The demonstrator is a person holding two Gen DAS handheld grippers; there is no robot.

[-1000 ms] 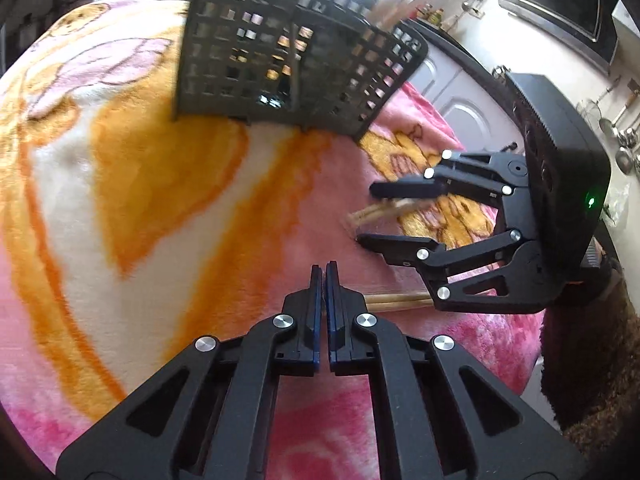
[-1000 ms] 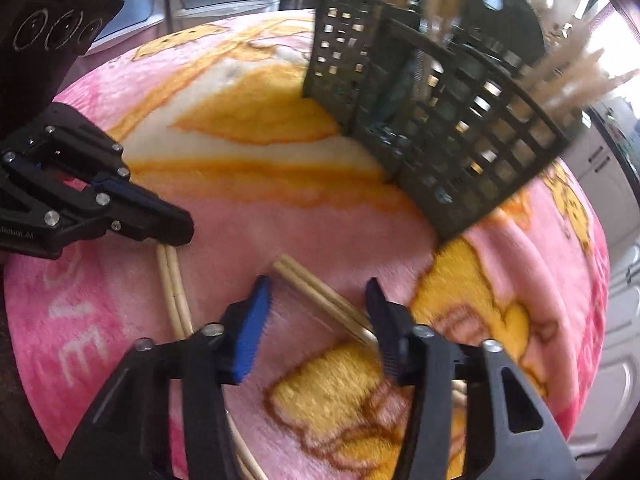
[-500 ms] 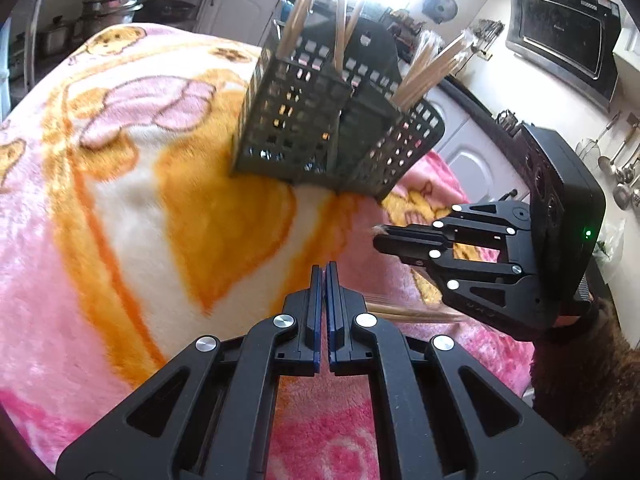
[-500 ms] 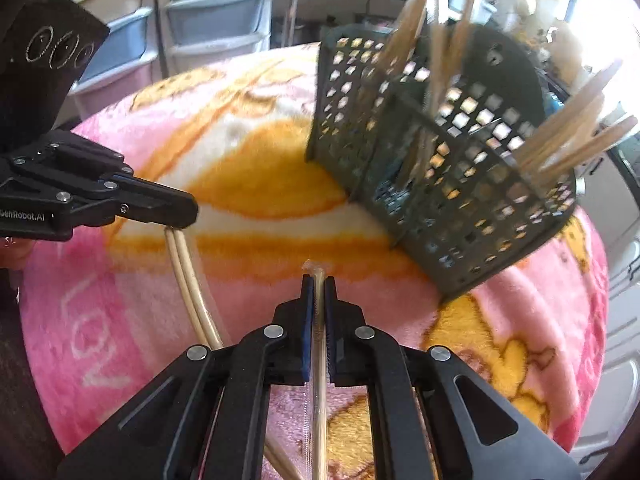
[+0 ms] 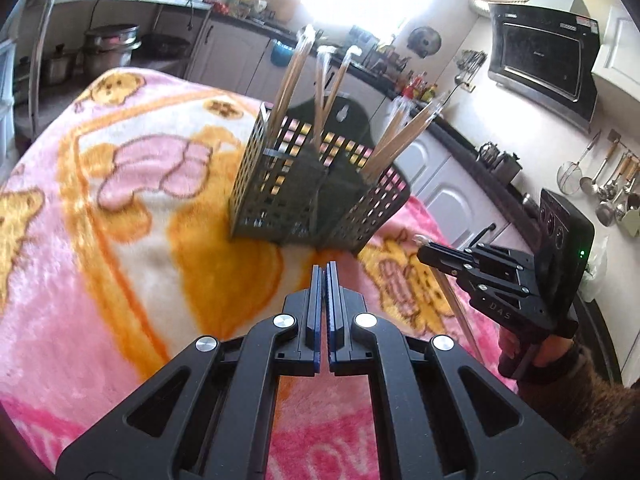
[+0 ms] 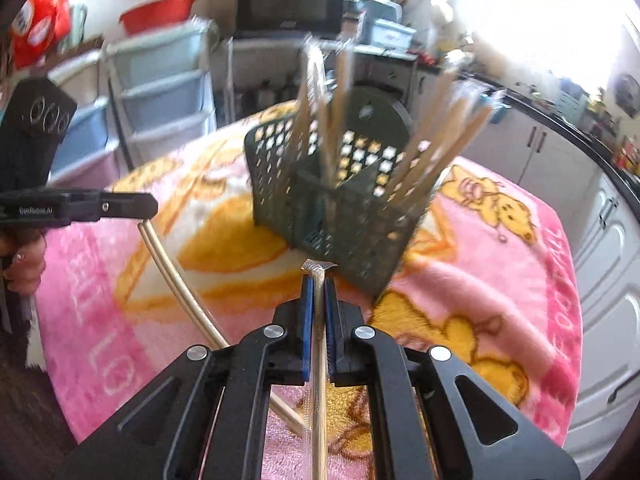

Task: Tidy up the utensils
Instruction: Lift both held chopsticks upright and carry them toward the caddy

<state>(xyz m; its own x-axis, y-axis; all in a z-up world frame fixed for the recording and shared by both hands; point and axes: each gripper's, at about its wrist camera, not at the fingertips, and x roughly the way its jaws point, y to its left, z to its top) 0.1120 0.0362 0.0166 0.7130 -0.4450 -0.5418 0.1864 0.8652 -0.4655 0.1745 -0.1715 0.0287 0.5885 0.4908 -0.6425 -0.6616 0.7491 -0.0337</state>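
A dark green perforated caddy (image 5: 276,200) (image 6: 352,220) stands on the pink and orange blanket (image 5: 120,240), with several wrapped chopsticks (image 5: 292,76) upright in its compartments. My right gripper (image 6: 319,280) is shut on one plastic-wrapped pair of chopsticks (image 6: 319,360), lifted off the blanket and pointing at the caddy's near wall. From the left wrist it shows at the right (image 5: 424,248), short of the caddy. My left gripper (image 5: 324,270) is shut with nothing between its pads. Another pair of chopsticks (image 6: 176,280) lies on the blanket below the left gripper (image 6: 152,206).
The blanket covers a round table whose edge drops off at the right (image 6: 576,320). White kitchen cabinets (image 5: 452,200) and plastic drawers (image 6: 160,92) stand beyond it. A hand (image 6: 24,264) and a brown sleeve (image 5: 580,392) hold the grippers.
My right gripper closed on a wrapped pair of chopsticks lying on the blanket and lifted it toward the caddy. Both grippers rose, and the left stayed shut.
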